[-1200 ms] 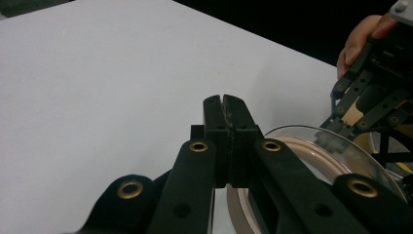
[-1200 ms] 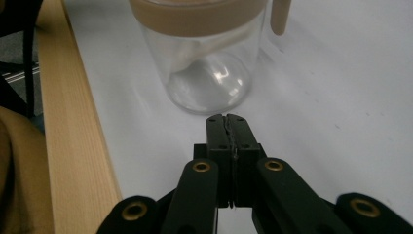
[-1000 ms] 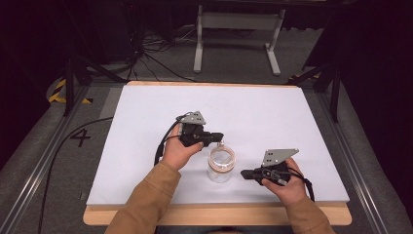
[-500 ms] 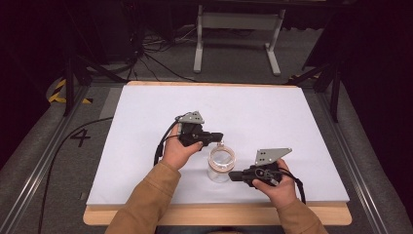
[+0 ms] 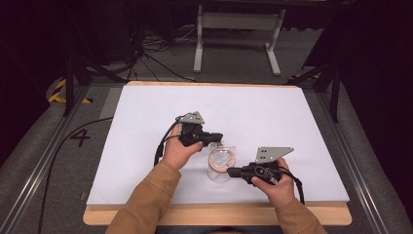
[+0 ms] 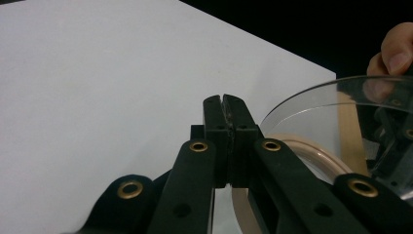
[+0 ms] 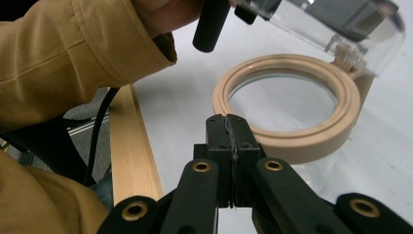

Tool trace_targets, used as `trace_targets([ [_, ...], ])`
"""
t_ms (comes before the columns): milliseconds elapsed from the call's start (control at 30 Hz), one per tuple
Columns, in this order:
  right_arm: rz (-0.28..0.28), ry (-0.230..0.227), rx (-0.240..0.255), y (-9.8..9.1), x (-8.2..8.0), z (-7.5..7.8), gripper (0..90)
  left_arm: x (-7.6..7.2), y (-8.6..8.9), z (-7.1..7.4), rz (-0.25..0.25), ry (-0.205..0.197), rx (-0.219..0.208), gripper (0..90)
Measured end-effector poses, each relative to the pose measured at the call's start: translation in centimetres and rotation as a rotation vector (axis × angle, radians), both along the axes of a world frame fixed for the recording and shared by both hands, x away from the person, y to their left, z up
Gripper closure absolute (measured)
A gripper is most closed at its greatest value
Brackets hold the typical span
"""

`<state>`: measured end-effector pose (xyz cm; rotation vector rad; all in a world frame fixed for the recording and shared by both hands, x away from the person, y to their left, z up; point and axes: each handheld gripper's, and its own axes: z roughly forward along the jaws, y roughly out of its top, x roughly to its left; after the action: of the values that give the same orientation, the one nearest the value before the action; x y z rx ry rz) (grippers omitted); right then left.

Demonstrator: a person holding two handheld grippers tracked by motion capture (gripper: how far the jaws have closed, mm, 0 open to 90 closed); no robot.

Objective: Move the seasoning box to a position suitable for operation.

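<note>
Looking along the right claw [image 7: 228,127], the jar's tan rim [image 7: 287,105] shows.

sleeves [image 5: 146,200]: tan | jaws: black, brass rivets | plates [image 5: 273,153]: grey

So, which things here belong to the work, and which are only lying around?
In use:
- clear jar with beige rim
- left tongs, shut, at the jar
- right tongs, shut, at the jar

Lying about:
- cables on the floor
- metal stand behind the table
</note>
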<state>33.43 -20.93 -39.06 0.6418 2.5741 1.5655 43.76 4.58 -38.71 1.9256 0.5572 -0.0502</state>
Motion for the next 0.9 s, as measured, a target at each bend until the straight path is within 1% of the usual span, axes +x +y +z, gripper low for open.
trace_targets([
  [167, -0.035, -0.025, 0.042, -0.06, 0.19, 0.44, 90.0, -0.01, 0.00, 0.00, 0.001, 0.000, 0.000, 89.8],
  [267, -0.073, -0.054, 0.076, -0.27, 0.39, 0.78, 90.0, -0.01, 0.00, -0.01, 0.001, 0.000, -0.001, 89.8],
  [333, -0.081, -0.064, 0.092, -0.35, 0.52, 0.92, 90.0, -0.02, -0.02, 0.00, 0.001, 0.001, -0.001, 89.8],
  [400, -0.093, -0.075, 0.099, -0.38, 0.66, 1.01, 90.0, -0.02, -0.01, 0.00, 0.002, 0.000, 0.000, 89.8],
  [500, -0.097, -0.092, 0.099, -0.45, 0.83, 0.93, 90.0, 0.00, 0.01, 0.01, 0.001, -0.003, 0.001, 89.5],
  [667, -0.106, -0.100, 0.110, -0.55, 0.85, 1.01, 90.0, -0.03, 0.02, 0.03, 0.005, 0.001, 0.002, 88.4],
  [800, -0.112, -0.103, 0.113, -0.60, 0.85, 1.03, 90.0, 0.00, 0.11, 0.11, 0.011, -0.006, 0.014, 85.4],
  [833, -0.112, -0.103, 0.113, -0.62, 0.86, 1.03, 90.0, -0.05, 0.17, 0.15, 0.020, -0.004, 0.019, 85.4],
  [867, -0.113, -0.105, 0.113, -0.63, 0.86, 1.04, 90.0, -0.08, 0.20, 0.21, 0.031, -0.008, 0.021, 83.6],
  [900, -0.113, -0.106, 0.112, -0.64, 0.86, 1.06, 90.0, -0.14, 0.26, 0.34, 0.039, -0.011, 0.016, 82.2],
])
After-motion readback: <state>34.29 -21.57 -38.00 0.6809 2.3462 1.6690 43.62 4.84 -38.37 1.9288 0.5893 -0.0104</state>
